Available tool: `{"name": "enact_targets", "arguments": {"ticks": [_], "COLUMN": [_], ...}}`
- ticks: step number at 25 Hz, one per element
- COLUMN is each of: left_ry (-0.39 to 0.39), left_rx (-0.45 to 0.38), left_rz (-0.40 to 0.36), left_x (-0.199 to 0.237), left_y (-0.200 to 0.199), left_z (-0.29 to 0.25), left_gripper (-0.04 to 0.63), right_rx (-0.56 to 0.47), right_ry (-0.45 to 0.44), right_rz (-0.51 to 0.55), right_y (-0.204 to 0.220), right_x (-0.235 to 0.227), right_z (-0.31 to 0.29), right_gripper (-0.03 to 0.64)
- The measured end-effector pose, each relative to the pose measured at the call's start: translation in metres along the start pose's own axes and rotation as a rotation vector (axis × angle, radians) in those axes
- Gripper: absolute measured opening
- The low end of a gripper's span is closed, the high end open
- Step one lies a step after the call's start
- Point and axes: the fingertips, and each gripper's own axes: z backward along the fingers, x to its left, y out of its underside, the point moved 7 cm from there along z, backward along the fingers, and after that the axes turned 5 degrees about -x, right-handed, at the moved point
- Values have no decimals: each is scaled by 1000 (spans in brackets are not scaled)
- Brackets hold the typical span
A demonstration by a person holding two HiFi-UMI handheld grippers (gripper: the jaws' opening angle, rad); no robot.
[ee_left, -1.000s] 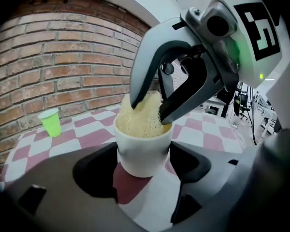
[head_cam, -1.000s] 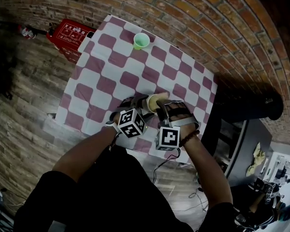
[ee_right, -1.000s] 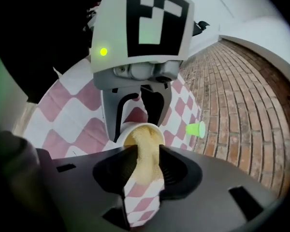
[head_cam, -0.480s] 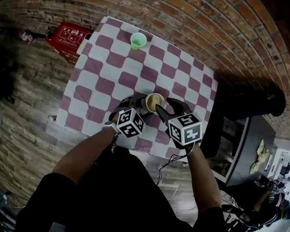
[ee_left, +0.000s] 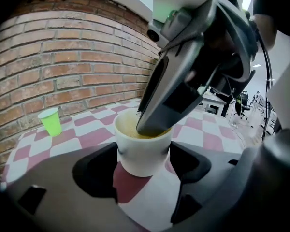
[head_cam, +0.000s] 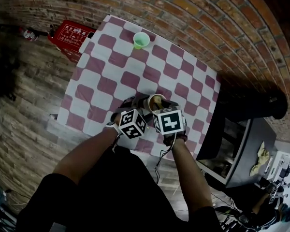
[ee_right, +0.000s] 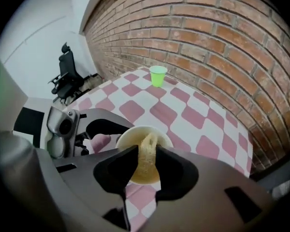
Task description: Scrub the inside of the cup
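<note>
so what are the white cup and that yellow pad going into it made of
Cup: matte white outside, yellowish inside, with a smooth plain wall and rim. It looks like paper, foam or plastic; the look leaves it open which.
Pad: probably a sponge or scouring pad, tan-yellow, with a coarse, grainy surface.

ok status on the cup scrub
left claw clamped on white cup. right claw closing on sponge, sponge down inside cup. green cup far off, nothing in the way.
</note>
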Motion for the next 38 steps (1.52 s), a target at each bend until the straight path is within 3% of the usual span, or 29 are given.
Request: {"name": "enact_targets", "arguments": {"ticks": [3,6,8,14,17,20,22,24,27,32,36,38], "left_ry": [0,0,0,3,3,4,5,4,4,1,-1,-1], "left_rx": [0,-2,-5,-5,0,5,7,7,11,19,24,24], "left_rz": [-1,-1,0,-4,-5,-5,-6,-6,-5,-6,-4,-5], "left_x": [0,0,0,-1,-1,-1,-2,-1,-1,-1,-1,-1], "left_y": [0,1,2,3,2,2,2,2,1,1,1,1], "left_z": [0,0,0,0,0,0,0,0,0,-1,0,0], "left_gripper": [330,330,330,330,330,330,330,330,330,330,330,330], "right_rx": [10,35,34,-146,-246,-349,-391,-383,-302,-164,-86,-90], "right_ry": [22,-13,-65,-346,-441,-489,-474,-418,-355,-246,-195,-210], "right_rz": [73,136,110,-254,-425,-517,-526,-459,-291,-96,-117,-169], "right_y": [-3,-6,-6,-2,-3,-5,-6,-7,-7,-6,-2,-1], "right_x": [4,10,10,-9,-25,-38,-46,-48,-35,-14,-7,-6], "right_z": [-11,-14,-12,9,29,56,72,81,74,27,-1,-3], "right_gripper": [122,101,81,71,71,71,71,71,71,71,71,71]}}
